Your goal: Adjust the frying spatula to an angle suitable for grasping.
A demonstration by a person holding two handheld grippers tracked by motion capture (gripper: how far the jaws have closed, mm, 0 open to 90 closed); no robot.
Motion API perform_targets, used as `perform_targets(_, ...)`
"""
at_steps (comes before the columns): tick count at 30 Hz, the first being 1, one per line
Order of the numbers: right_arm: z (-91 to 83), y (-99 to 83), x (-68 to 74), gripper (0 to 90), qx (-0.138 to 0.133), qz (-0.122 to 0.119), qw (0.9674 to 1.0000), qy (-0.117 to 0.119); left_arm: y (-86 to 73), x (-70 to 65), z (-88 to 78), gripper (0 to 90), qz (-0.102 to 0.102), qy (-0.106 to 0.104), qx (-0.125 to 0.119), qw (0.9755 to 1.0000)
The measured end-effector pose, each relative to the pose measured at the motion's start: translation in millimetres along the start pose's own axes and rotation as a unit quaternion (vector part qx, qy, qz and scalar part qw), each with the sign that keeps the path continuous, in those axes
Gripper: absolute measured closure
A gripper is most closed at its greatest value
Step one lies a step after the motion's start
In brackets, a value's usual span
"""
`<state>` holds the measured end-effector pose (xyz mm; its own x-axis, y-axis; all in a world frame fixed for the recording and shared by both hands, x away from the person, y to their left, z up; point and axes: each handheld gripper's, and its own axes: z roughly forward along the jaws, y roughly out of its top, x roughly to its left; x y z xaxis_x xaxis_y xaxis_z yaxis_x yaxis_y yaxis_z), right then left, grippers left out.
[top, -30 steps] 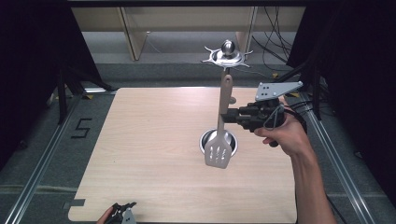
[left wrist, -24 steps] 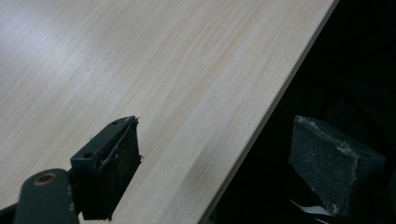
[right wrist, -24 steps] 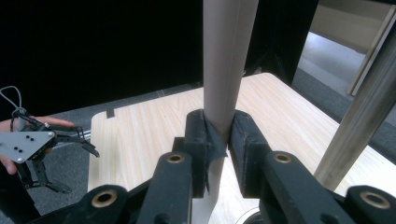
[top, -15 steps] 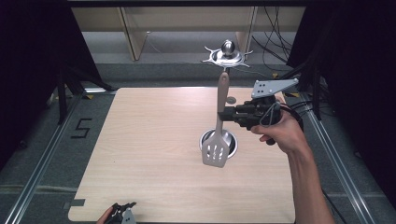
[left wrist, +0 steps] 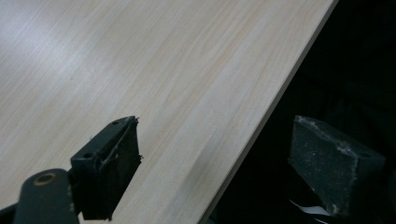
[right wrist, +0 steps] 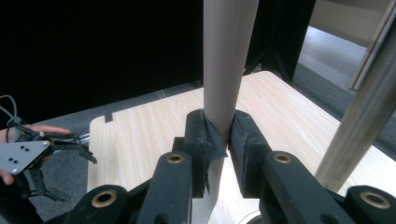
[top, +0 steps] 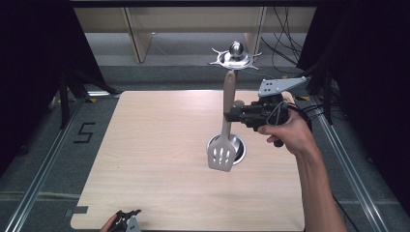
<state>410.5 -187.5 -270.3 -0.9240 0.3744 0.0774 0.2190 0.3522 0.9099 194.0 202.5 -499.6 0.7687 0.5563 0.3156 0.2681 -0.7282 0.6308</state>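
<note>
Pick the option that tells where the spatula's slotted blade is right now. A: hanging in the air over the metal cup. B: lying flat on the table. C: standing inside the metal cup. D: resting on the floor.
A: the right gripper clamps the spatula by its wooden handle, and the blade hangs in front of the metal cup, above the table.

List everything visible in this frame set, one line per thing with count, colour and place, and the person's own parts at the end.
Spatula: one, beige handle with grey slotted blade, hanging blade-down above the metal cup.
Metal cup: one, silver, on the table right of centre.
Table: one, light wood, centre of the high view.
Silver star-shaped piece with ball: one, on the floor beyond the table.
Digit 5 marking: one, black, on the floor left of the table.
Right hand-held gripper: one, black, shut on the spatula's handle.
Left hand-held gripper: one, black, at the table's near edge, jaws apart.
Right hand: one, holding the right hand-held gripper.
</note>
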Motion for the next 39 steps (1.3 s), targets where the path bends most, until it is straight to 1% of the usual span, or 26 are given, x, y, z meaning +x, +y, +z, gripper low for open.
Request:
perform_targets(1, 0.4, 0.0, -1.7, 78.6, -0.003, -0.002, 1.0000, 0.001, 0.0, -0.2, -0.1, 15.4, -0.001, -0.003, 0.000, 1.0000)
perform_targets(2, 0.0, -0.1, -2.4, 78.6, 0.002, 0.003, 1.0000, 0.002, 0.0, -0.2, -0.1, 15.4, 0.000, -0.002, -0.001, 1.0000)
perform_targets(3, 1.4, -0.7, -3.3, 78.6, -0.008, 0.002, 1.0000, -0.002, 0.0, -0.2, -0.1, 15.4, 0.000, -0.002, -0.001, 1.0000)
perform_targets(4, 0.3, -0.4, -5.2, 78.6, -0.001, 0.004, 1.0000, 0.004, 0.0, -0.1, -0.1, 15.4, -0.001, -0.002, -0.001, 1.0000)
perform_targets(6, 0.8, -1.1, -7.2, 78.6, -0.002, 0.007, 1.0000, 0.007, -0.1, -0.2, 0.0, 15.4, -0.001, -0.001, -0.001, 1.0000)
perform_targets(7, 1.2, -1.2, -7.8, 78.6, -0.002, 0.004, 1.0000, 0.006, 0.0, -0.3, -0.3, 15.4, 0.000, -0.004, -0.001, 1.0000)
perform_targets(8, 1.4, -1.2, -7.7, 78.6, 0.002, 0.010, 0.9999, 0.006, 0.2, 0.0, -0.7, 15.4, 0.001, -0.006, 0.001, 1.0000)
perform_targets(14, 2.5, -3.0, -12.8, 78.5, 0.005, 0.009, 0.9999, 0.001, 0.0, -0.1, 0.1, 15.4, 0.000, 0.002, 0.000, 1.0000)
perform_targets(15, 3.6, -3.5, -13.1, 78.5, 0.005, 0.013, 0.9999, 0.004, 0.0, -0.1, 0.1, 15.4, 0.000, 0.002, 0.000, 1.0000)
perform_targets(16, 4.8, -4.4, -13.8, 78.5, 0.001, 0.015, 0.9999, 0.004, 0.0, -0.1, -0.5, 15.4, 0.001, -0.005, 0.001, 1.0000)
perform_targets(17, 5.0, -5.0, -14.4, 78.5, 0.002, 0.015, 0.9999, 0.000, 0.0, -0.1, -0.5, 15.4, 0.001, -0.005, 0.001, 1.0000)
perform_targets(18, 4.9, -5.6, -15.2, 78.5, 0.009, 0.018, 0.9998, 0.004, 0.1, -0.2, -0.6, 15.4, 0.001, -0.005, 0.000, 1.0000)
perform_targets(20, 5.7, -7.0, -16.8, 78.3, 0.001, 0.015, 0.9999, 0.002, 0.0, -0.3, -0.1, 15.4, -0.001, -0.001, -0.001, 1.0000)
perform_targets(21, 5.0, -7.1, -15.9, 78.3, 0.004, 0.018, 0.9998, -0.006, -0.1, -0.2, -0.5, 15.4, 0.001, -0.005, 0.001, 1.0000)
perform_targets(22, 4.7, -6.7, -16.0, 78.2, 0.005, 0.014, 0.9998, -0.011, -0.2, -0.3, -0.3, 15.4, 0.000, -0.005, 0.001, 1.0000)
perform_targets(24, 4.2, -6.1, -15.7, 78.0, 0.009, 0.015, 0.9998, -0.011, -0.2, -0.1, -0.2, 15.4, 0.001, -0.005, 0.002, 1.0000)
perform_targets(26, 3.8, -6.7, -14.9, 77.7, 0.004, 0.023, 0.9995, -0.019, 0.0, -0.4, -0.2, 15.4, 0.000, -0.005, 0.001, 1.0000)
perform_targets(28, 1.6, -6.3, -14.3, 77.6, 0.013, 0.023, 0.9994, -0.023, -0.3, -0.7, 0.5, 15.4, 0.000, -0.009, 0.003, 1.0000)
perform_targets(29, 0.9, -6.8, -14.7, 77.3, 0.012, 0.015, 0.9995, -0.024, -0.5, -1.0, 0.8, 15.4, 0.000, -0.007, 0.004, 1.0000)
perform_targets(33, -2.0, -9.7, -13.5, 76.3, 0.010, 0.028, 0.9993, -0.023, -0.2, -1.1, 1.0, 15.4, 0.002, -0.004, 0.004, 1.0000)
perform_targets(34, -3.5, -10.3, -12.1, 75.4, 0.010, 0.035, 0.9989, -0.028, 0.0, -0.9, 0.5, 15.4, 0.003, -0.008, 0.003, 1.0000)
perform_targets(35, -5.2, -10.9, -14.2, 74.6, 0.001, 0.021, 0.9993, -0.031, -0.1, -0.9, 0.6, 15.4, 0.002, -0.008, 0.003, 1.0000)
perform_targets(36, -8.9, -11.9, -11.6, 74.5, -0.002, 0.028, 0.9988, -0.041, -0.4, -1.0, 1.1, 15.4, 0.002, -0.004, 0.005, 1.0000)
perform_targets(37, -8.9, -11.9, -11.6, 74.5, -0.002, 0.028, 0.9988, -0.041, -0.4, -1.0, 1.1, 15.4, 0.002, -0.004, 0.005, 1.0000)
perform_targets(38, -11.3, -12.9, -10.8, 74.3, -0.010, 0.021, 0.9983, -0.053, -0.4, -1.0, 1.2, 15.4, 0.000, -0.006, 0.005, 1.0000)
perform_targets(39, -11.3, -12.9, -10.8, 74.3, -0.010, 0.021, 0.9983, -0.053, -0.4, -1.1, 1.2, 15.4, 0.000, -0.005, 0.005, 1.0000)
